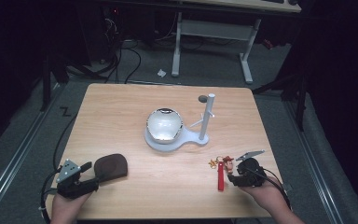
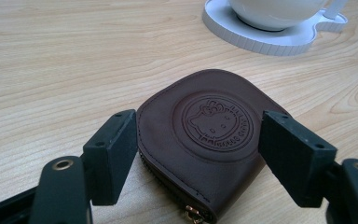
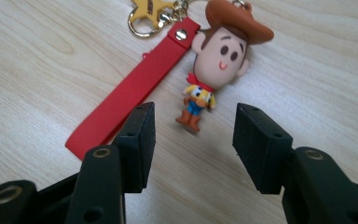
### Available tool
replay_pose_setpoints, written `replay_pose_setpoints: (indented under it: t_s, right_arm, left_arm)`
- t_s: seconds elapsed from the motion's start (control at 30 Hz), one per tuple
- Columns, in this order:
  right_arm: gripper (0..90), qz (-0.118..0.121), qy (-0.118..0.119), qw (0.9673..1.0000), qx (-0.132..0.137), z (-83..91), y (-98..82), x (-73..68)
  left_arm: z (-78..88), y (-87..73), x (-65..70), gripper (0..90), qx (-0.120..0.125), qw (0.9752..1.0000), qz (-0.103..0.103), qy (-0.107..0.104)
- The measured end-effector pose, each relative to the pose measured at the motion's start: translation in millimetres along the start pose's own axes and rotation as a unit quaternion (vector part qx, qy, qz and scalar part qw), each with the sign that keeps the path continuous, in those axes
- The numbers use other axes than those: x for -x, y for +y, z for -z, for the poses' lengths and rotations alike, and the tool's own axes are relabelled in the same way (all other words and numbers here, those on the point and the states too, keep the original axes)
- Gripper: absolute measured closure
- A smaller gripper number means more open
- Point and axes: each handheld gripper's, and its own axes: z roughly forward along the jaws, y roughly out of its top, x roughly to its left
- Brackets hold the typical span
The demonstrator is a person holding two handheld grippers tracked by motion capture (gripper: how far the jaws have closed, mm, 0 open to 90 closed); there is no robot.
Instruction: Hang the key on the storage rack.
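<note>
The brown pouch [image 2: 205,144] is straddled by the spread jaws of the left gripper [image 2: 200,154], not yet clamped. The cowboy keychain [image 3: 214,60] lies just ahead of the right gripper [image 3: 193,140], whose jaws are wide and empty. A grasp appears to be under way on each; closing on the pouch is likely called for next

A light wooden table [image 1: 121,107] with rounded corners carries four things. Near its middle sits a white stand [image 1: 168,140] holding a shiny bowl [image 1: 164,124], with an upright white post [image 1: 207,116] at its right end. A brown leather coin pouch [image 1: 111,166] lies at the near left. A cowboy-figure keychain [image 1: 227,164] with a red strap [image 1: 221,177] lies at the near right.
</note>
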Motion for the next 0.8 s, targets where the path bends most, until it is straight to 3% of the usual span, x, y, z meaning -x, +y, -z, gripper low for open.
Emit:
replay_pose_setpoints:
  t_s: [0.17, 0.37, 0.43, 0.8]
  right_arm:
    - [48.1, 0.015, -0.005, 0.9997, -0.017, -0.9, 14.6, -3.4]
    - [47.9, 0.014, -0.019, 0.9992, -0.033, -7.6, 28.6, -2.3]
    - [48.2, 0.003, -0.023, 0.9989, -0.040, -10.0, 31.5, -2.1]
    - [54.8, -0.005, -0.038, 0.9971, -0.066, -20.0, 44.1, -0.5]
  left_arm:
    - [0.1, 0.1, -0.4, 28.9, 0.001, 1.0000, 0.000, -0.001]
    - [0.8, -0.4, -1.5, 28.9, 0.002, 1.0000, 0.003, -0.001]
    - [1.1, -0.6, -2.0, 28.9, 0.002, 1.0000, 0.003, -0.002]
    - [2.3, -0.8, -3.6, 29.0, 0.005, 1.0000, 0.007, -0.002]
